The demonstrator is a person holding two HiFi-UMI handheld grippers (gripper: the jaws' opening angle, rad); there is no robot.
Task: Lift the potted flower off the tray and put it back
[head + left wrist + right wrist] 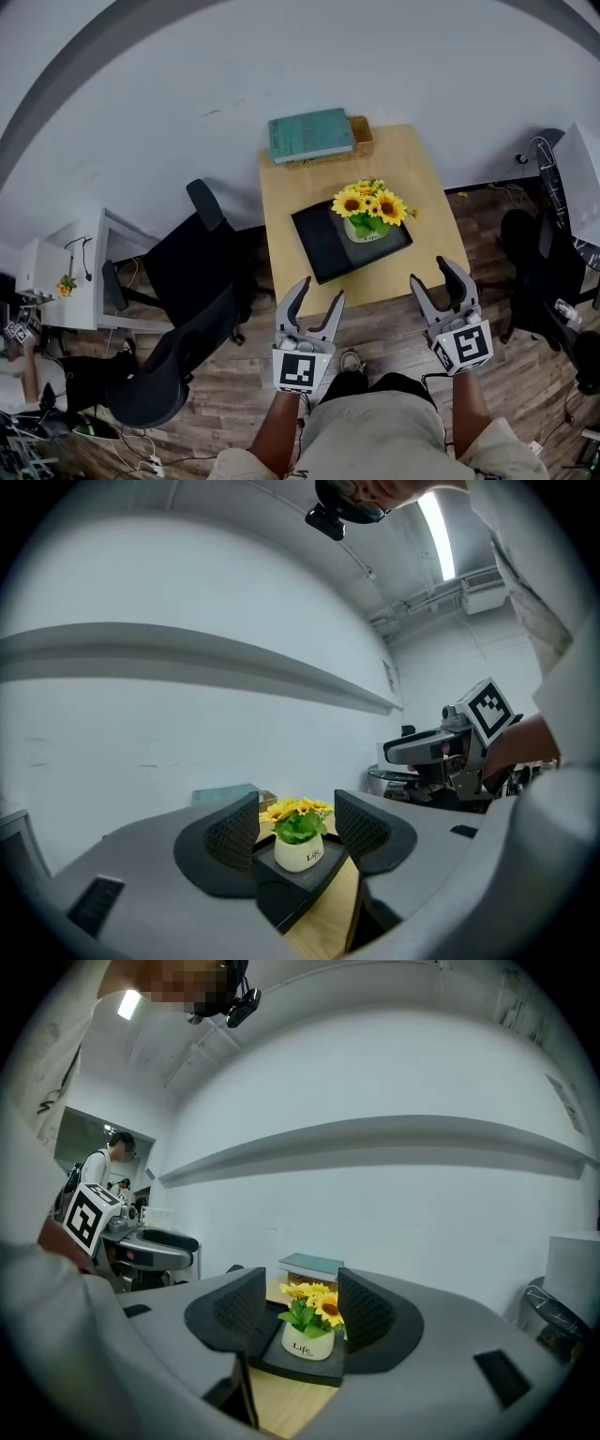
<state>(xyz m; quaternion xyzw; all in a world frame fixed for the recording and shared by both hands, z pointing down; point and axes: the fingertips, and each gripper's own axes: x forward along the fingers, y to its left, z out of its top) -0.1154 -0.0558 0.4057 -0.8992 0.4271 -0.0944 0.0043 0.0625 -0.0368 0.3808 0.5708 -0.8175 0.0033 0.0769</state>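
Note:
A white pot of yellow sunflowers (pixel 368 214) stands on a black square tray (pixel 323 246) in the middle of a small wooden table (pixel 286 192). My left gripper (pixel 317 300) hovers open at the table's near edge, left of the tray. My right gripper (pixel 435 275) is open at the near right corner. Both point at the table with nothing between their jaws. In the left gripper view the potted flower (pixel 300 840) and tray (pixel 291 891) show between the jaws, far ahead. The right gripper view frames the same pot (pixel 309 1327) on the tray (pixel 302 1363).
A teal book (pixel 310 134) lies on a wicker basket (pixel 362 137) at the table's far edge. Black office chairs (pixel 192 272) stand left of the table, another chair (pixel 544 272) to the right. A white wall runs behind. A white cabinet (pixel 80 272) is at far left.

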